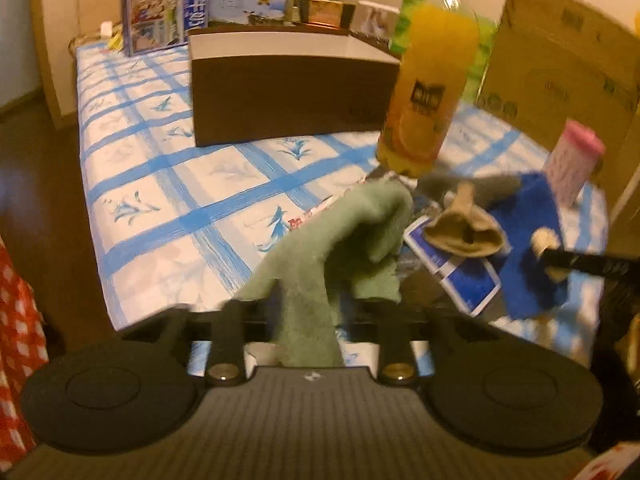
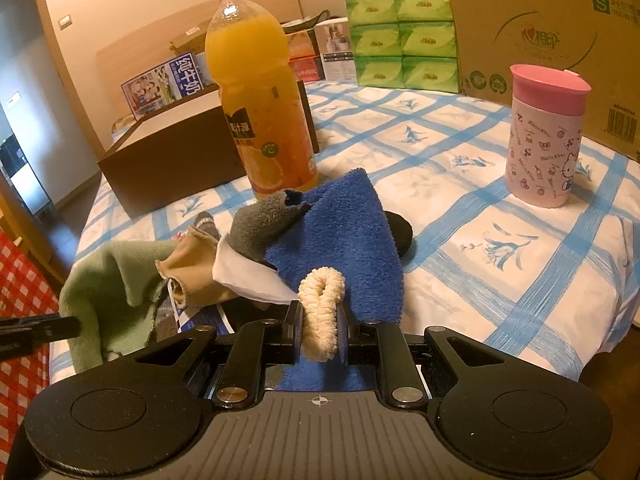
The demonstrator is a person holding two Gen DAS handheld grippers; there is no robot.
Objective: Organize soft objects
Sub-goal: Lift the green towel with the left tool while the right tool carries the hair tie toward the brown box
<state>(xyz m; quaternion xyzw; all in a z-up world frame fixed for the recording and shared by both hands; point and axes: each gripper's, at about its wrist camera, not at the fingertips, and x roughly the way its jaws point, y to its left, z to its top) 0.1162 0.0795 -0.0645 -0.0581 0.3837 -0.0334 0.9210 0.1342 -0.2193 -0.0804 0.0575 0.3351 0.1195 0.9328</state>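
My left gripper [image 1: 306,312] is shut on a green cloth [image 1: 340,236], which drapes up from the jaws; it also shows in the right wrist view [image 2: 108,280]. My right gripper [image 2: 320,328] is shut on a cream fluffy scrunchie [image 2: 322,304], just above a blue towel [image 2: 344,240]. In the left wrist view the scrunchie [image 1: 546,240] and blue towel [image 1: 528,240] are at the right. A beige sock [image 2: 192,268] and a grey sock [image 2: 260,228] lie in the pile between the cloths. A dark brown open box [image 1: 288,96] stands further back on the bed.
An orange juice bottle [image 2: 260,104] stands just behind the pile. A pink-lidded cup [image 2: 544,136] stands at the right. Green tissue packs [image 2: 400,40] and a large cardboard box [image 2: 540,20] stand at the back. A blue booklet [image 1: 460,276] lies under the pile. The bed edge drops off at the left.
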